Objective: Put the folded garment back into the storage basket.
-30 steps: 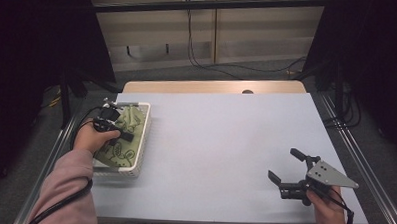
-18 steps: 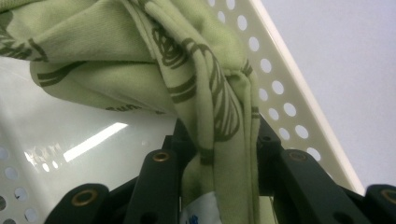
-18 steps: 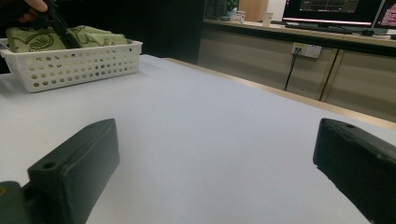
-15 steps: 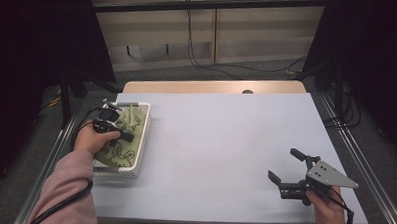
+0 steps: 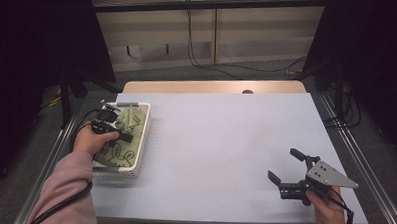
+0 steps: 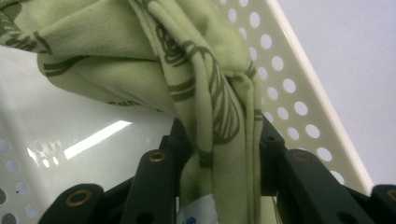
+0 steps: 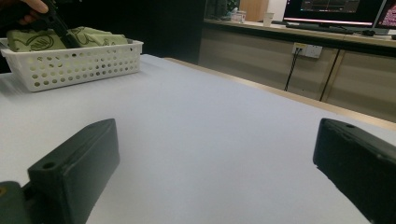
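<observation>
Left tongs (image 6: 219, 154) pinch the green cloth (image 6: 187, 70) inside the basket (image 5: 144, 140), unlifted; right tongs (image 5: 284, 167) gape wide, idle.

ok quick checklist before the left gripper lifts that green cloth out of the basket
1. Cloth held: ok. The left gripper has its jaws closed on a bunched fold of the green cloth.
2. Grip firmness: cannot tell; the jaws have just been opening a little.
3. Cloth free of the white basket: cannot tell, most of it lies inside.
4. Basket steadied: not ok, nothing holds it down.
5. Right gripper out of the way: ok, open and empty at the table's near right corner.
6. Landing space: ok, bare tabletop beside the basket.
</observation>
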A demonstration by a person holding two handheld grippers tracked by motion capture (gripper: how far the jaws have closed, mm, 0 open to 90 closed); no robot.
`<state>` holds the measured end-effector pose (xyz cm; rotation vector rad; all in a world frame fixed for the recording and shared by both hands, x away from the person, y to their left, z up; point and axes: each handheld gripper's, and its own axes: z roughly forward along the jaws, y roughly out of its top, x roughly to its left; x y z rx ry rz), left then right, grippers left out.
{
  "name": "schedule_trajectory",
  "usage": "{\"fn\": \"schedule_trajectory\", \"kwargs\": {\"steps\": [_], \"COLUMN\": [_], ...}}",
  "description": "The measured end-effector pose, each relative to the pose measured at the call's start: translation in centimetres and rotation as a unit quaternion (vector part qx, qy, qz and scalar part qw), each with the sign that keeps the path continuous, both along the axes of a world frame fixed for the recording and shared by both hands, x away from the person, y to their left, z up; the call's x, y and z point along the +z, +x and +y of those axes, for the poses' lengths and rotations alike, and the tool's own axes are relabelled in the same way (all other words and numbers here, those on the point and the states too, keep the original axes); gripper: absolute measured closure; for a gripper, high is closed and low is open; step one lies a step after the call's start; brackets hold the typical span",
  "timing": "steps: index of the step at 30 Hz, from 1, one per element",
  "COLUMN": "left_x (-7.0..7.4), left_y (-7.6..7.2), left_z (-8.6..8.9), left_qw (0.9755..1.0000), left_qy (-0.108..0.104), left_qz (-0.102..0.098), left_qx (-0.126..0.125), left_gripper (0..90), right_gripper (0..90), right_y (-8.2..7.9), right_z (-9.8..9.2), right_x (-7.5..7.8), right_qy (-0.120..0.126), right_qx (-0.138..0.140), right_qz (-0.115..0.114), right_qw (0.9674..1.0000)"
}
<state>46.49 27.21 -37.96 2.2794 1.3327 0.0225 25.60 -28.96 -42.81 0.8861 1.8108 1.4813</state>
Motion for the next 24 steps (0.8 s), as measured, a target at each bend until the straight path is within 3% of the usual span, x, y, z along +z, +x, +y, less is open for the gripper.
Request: {"fn": "schedule_trajectory", "kwargs": {"steps": [5,7,12,13,14,15,17,18,19,20,21,24], "left_x": [-0.1,-0.2,-0.3,-0.3,-0.2,-0.3,-0.5,-0.5,-0.3,-0.5,-0.5,-0.5], "left_y": [-0.1,-0.1,-0.1,-0.2,0.0,0.0,-0.3,-0.2,0.0,-0.2,-0.2,-0.2], "left_z": [0.3,0.5,0.8,0.8,1.2,1.2,0.9,1.1,1.6,1.3,1.3,1.6], "left_qw": [0.9999,0.9999,0.9999,0.9998,0.9999,0.9999,0.9996,0.9997,0.9999,0.9998,0.9997,0.9997], "left_qy": [-0.003,0.003,0.004,0.004,0.014,0.015,-0.007,0.004,0.016,0.006,-0.002,0.004], "left_qz": [0.007,-0.005,-0.008,-0.007,0.002,0.0,0.002,-0.007,0.001,-0.004,0.001,-0.004], "left_qx": [0.012,0.011,0.009,0.019,-0.009,-0.007,0.027,0.025,-0.005,0.021,0.022,0.024], "left_gripper": [66.0,65.4,64.6,64.5,64.4,64.0,63.7,63.5,63.4,63.3,63.1,62.1], "right_gripper": [0.3,0.3,0.3,0.3,0.2,0.3,0.3,0.2,0.3,0.2,0.2,0.2], "right_y": [0.0,0.0,0.1,0.0,0.0,0.0,0.0,0.0,0.0,0.0,0.0,0.0], "right_z": [0.0,0.0,0.0,0.0,0.0,0.0,0.0,0.0,0.0,0.0,0.0,0.0], "right_x": [0.0,0.0,0.0,0.0,0.0,0.0,0.0,0.0,0.0,0.0,0.0,0.0], "right_qy": [0.0,-0.001,-0.001,-0.001,0.0,-0.001,-0.001,0.0,0.001,0.0,0.001,0.001], "right_qx": [-0.001,0.0,0.001,0.001,0.0,0.001,0.001,0.0,0.001,0.001,0.0,0.0], "right_qz": [0.001,0.0,-0.002,-0.002,0.001,-0.001,-0.001,0.0,0.0,0.0,0.002,0.002], "right_qw": [1.0,1.0,1.0,1.0,1.0,1.0,1.0,1.0,1.0,1.0,1.0,1.0]}}
